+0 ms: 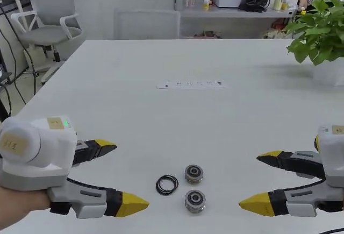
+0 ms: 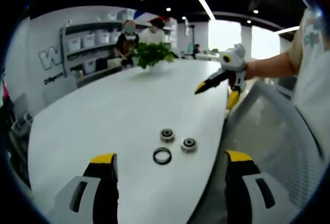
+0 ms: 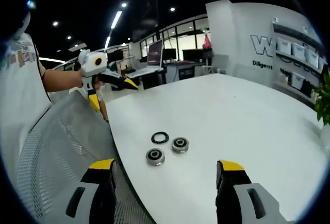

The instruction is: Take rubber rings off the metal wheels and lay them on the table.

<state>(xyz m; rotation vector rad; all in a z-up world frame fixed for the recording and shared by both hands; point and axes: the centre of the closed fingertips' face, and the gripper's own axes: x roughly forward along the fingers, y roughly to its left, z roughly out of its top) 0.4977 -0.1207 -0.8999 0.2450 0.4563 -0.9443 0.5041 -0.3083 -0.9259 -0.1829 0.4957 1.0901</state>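
Now your left tongs [image 1: 131, 176] and right tongs [image 1: 249, 181] gape empty; pin the near wheel [image 1: 194, 200] with one; peel any rubber off with the other; lay it beside the loose rings [image 1: 166, 185].

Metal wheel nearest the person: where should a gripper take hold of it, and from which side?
Likely across its round outer rim. The nearer wheel lies flat, hub up, so only the edge offers opposing faces. Come down from the right with the open right gripper: the black rings lie to its left and the other wheel sits close beyond it.
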